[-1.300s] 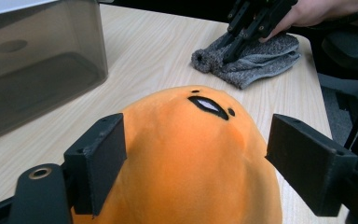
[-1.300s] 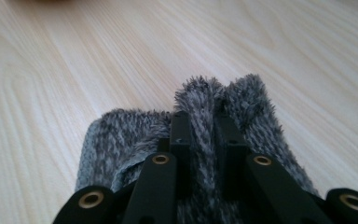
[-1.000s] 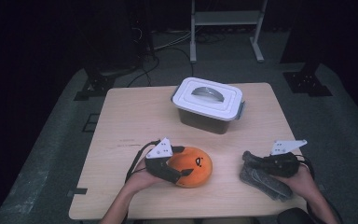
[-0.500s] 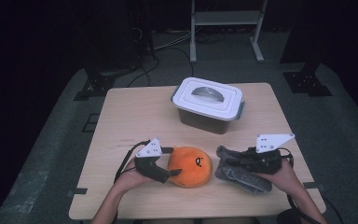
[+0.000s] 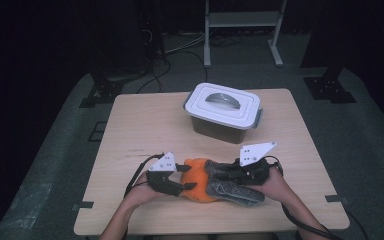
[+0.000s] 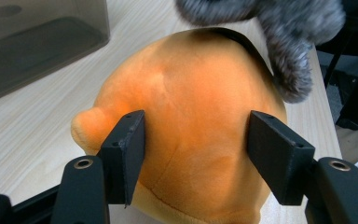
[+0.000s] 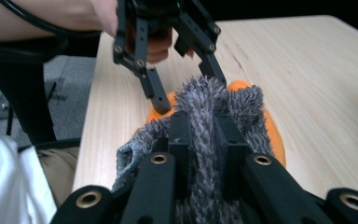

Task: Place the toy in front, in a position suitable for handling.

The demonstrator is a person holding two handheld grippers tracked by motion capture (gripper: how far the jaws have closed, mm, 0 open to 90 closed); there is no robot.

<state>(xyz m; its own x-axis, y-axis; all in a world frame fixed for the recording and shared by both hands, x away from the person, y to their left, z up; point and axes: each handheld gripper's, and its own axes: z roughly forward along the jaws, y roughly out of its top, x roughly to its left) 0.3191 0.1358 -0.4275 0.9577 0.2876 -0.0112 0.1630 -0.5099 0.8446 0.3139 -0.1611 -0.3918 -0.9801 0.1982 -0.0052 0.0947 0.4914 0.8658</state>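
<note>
An orange plush toy (image 5: 198,181) (image 6: 191,140) lies near the table's front edge. My left gripper (image 5: 187,177) (image 6: 196,116) straddles it from the left. Its jaws have just been closing, and both pads (image 6: 127,154) now press into the plush's sides. My right gripper (image 5: 215,176) (image 7: 203,119) is shut on a grey fuzzy cloth (image 5: 236,192) (image 7: 205,140), which it holds against the plush's right side and partly over the top. The right gripper view looks over the cloth to the left gripper (image 7: 189,91), with the orange plush (image 7: 272,135) showing at the edges.
A grey bin with a white handled lid (image 5: 223,107) (image 6: 28,42) stands at the middle back of the wooden table (image 5: 140,130). Black stands and cables sit on the dark floor beyond the table. Both forearms come in over the front edge.
My right gripper has carried the grey cloth leftward from the table's right side to the plush. The left gripper's jaws have narrowed onto the plush.
</note>
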